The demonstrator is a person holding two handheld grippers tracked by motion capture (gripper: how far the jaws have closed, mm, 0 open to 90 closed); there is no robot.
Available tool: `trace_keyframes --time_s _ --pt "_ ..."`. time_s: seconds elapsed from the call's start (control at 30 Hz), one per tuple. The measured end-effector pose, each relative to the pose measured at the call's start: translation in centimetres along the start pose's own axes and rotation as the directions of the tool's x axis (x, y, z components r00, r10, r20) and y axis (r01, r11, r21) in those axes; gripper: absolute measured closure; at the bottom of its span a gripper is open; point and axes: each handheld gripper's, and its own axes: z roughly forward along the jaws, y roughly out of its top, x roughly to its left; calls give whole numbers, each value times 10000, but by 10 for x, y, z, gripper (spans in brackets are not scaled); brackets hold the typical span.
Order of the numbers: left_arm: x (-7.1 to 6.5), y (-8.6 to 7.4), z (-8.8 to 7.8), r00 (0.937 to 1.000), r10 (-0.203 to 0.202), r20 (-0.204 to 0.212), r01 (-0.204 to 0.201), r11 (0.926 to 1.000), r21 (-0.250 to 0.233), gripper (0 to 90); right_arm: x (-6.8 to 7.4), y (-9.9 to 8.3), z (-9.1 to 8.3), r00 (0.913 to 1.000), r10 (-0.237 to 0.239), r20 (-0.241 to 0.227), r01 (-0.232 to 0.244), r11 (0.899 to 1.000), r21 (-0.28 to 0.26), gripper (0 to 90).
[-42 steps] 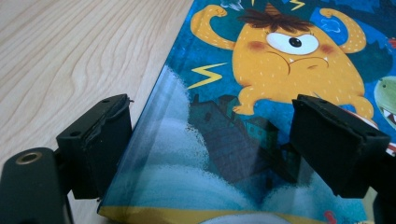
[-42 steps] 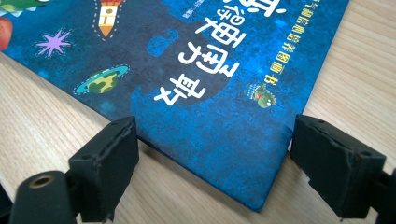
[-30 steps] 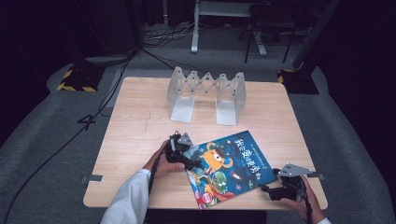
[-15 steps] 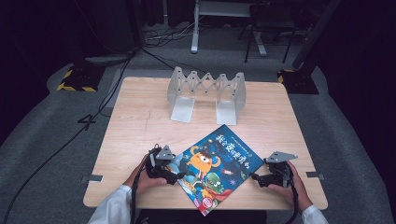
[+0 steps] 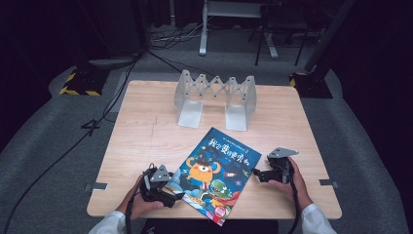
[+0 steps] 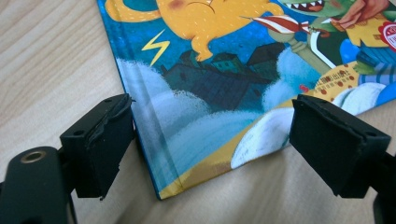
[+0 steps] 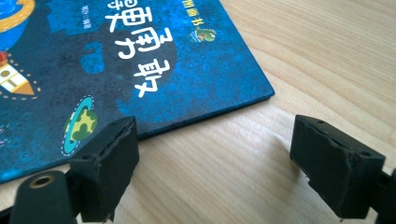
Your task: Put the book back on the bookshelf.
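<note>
**Two tools flank a picture book on a wooden tabletop**

One hardcover picture book (image 5: 216, 173) lies flat and askew on the pale, straight-grained wooden tabletop (image 5: 146, 131), near its front edge, between two hand-held tools. The glossy cover is deep blue, printed with an orange cartoon creature, a green one, white cloud shapes and white Chinese lettering; its spine edge shows a pressed hinge groove. The left tool (image 5: 173, 191), black with a grey three-cornered plate on top, sits at the book's lower left corner. In the left gripper view its two blocky black pads, matte and rough at the edges, stand wide apart on either side of that corner, one (image 6: 105, 142) just beside the spine, the other (image 6: 336, 140) past the bottom edge; neither presses on the cover. The right tool (image 5: 257, 174) rests just off the book's right edge. In the right gripper view its pads are also spread wide, having just been closing slightly, one pad (image 7: 105, 165) close by the cover's edge, with bare wood between them and nothing gripped. Behind the book stands one grey accordion-style rack (image 5: 215, 97), a zigzag lattice joining two upright L-shaped end plates.
</note>
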Motion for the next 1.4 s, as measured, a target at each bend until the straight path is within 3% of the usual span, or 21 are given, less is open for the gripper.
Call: trace_keyframes --time_s 0.07,0.2,0.4,0.53,0.6,0.77,0.97,1.03,1.13,1.23,1.4 --pt "-2 -1 -1 10000 -39 -43 39 10000 -19 148 2 -2 -1 10000 12 8 -12 9999 -104 213" --pt "-12 -4 -1 9952 819 -528 -801 9962 341 149 12 -11 -9 9990 -328 -303 320 9991 -282 224" --pt "-17 -4 0 9962 738 -472 -725 9969 289 160 38 -16 -17 9815 -1345 -1361 1333 9909 -178 228" --pt "-20 -4 0 9957 774 -500 -759 9966 324 159 47 -9 -13 9768 -1639 -1377 1650 9863 -39 187" --pt "-21 -5 -1 9961 790 -402 -778 9965 299 160 43 -8 -11 9784 -1448 -1479 1473 9891 64 153" --pt "-26 -5 -1 9955 901 -299 -890 9954 361 159 35 -4 -4 9848 -1224 -1234 1250 9921 138 96" --pt "-31 -6 -1 9959 881 198 -886 9958 242 164 25 4 4 9957 -681 -631 686 9976 59 113" --pt "-33 -6 -1 9963 841 167 -846 9961 268 164 24 5 6 9977 -482 -469 483 9988 5 128" --pt "-35 -5 0 9961 865 152 -869 9958 301 163 24 4 5 9974 -509 -506 502 9986 -158 173" --pt "-38 -5 0 9951 877 447 -890 9957 270 166 25 1 2 9977 -562 -367 553 9981 -256 208" --pt "-48 0 6 9915 923 921 -948 9952 233 179 22 -9 -8 9956 -610 -709 597 9980 -198 210"
